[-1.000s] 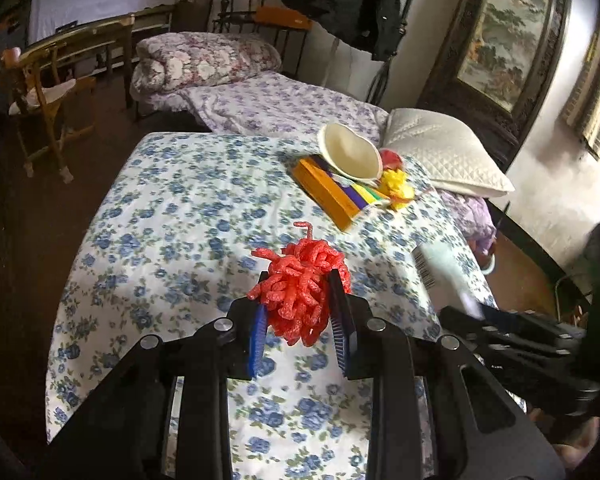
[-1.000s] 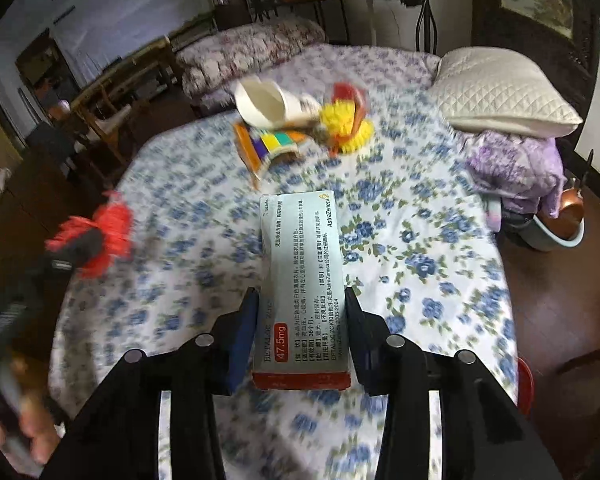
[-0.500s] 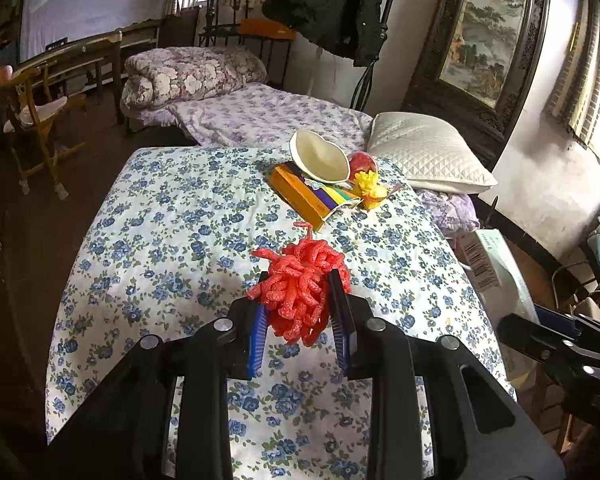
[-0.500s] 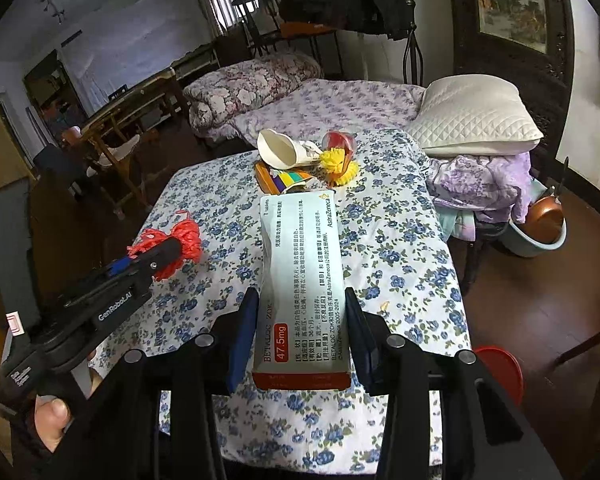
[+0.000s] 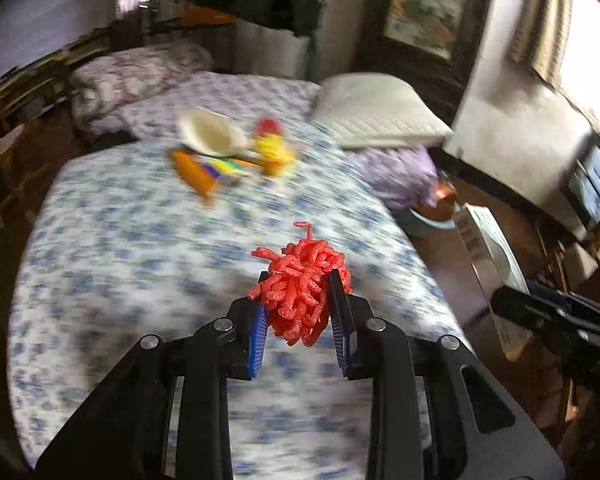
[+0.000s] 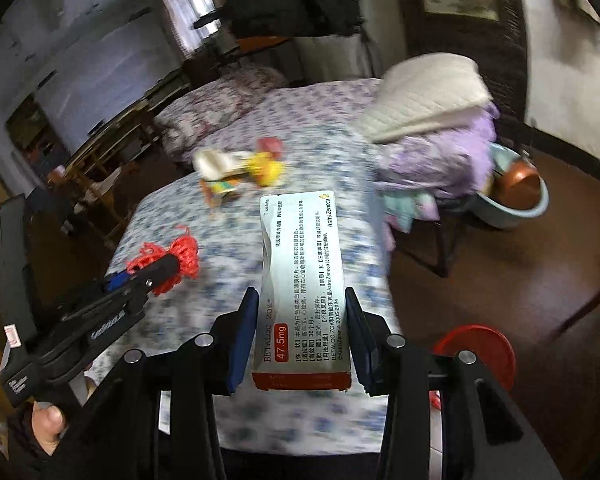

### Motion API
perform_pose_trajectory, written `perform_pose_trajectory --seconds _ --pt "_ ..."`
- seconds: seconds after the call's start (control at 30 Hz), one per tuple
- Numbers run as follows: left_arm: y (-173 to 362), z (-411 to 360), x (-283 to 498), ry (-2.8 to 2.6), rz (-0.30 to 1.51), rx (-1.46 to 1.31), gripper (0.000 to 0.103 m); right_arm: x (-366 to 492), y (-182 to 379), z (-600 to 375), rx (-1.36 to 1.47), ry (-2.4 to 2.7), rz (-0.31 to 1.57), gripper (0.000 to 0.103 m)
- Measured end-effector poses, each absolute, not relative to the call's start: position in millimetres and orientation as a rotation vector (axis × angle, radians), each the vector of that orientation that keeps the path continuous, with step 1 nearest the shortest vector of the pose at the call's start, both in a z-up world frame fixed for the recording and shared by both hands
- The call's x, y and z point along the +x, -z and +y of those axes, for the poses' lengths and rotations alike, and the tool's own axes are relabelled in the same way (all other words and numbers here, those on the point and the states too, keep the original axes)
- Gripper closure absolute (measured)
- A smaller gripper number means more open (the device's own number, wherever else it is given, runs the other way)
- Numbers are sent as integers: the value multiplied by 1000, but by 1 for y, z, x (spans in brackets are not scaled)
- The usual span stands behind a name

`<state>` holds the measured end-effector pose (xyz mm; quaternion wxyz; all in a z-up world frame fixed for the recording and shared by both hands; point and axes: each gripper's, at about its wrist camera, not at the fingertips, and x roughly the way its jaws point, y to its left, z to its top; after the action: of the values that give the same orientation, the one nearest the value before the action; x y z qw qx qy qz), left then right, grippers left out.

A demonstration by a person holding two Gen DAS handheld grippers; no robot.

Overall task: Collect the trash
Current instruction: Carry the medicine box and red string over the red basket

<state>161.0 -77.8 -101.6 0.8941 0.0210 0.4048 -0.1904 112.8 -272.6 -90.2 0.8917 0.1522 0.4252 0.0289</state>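
Between blue pads (image 5: 260,332), a crinkly red foam-net wad (image 5: 302,288)

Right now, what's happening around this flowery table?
A person is clearing trash with a gripping tool in each hand. The left tool clamps a red foam tangle; the right tool clamps a medicine box. More litter, including a yellow wrapper, lies at the far end of the table.

Red foam-net wad (image 5: 304,296), crumpled and loopy, lower centre of the left wrist view. White medicine box (image 6: 303,276) with red end, lengthwise, centre of the right wrist view, printed face up.
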Motion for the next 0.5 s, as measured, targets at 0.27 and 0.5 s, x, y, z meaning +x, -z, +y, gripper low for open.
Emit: perform_pose_trajectory --seconds 0.27,0.5 --pt "119 -186 146 620 896 71 74 93 156 -379 360 127 982 61" --pt "151 -276 142 703 960 149 74 76 232 -440 439 199 1114 61"
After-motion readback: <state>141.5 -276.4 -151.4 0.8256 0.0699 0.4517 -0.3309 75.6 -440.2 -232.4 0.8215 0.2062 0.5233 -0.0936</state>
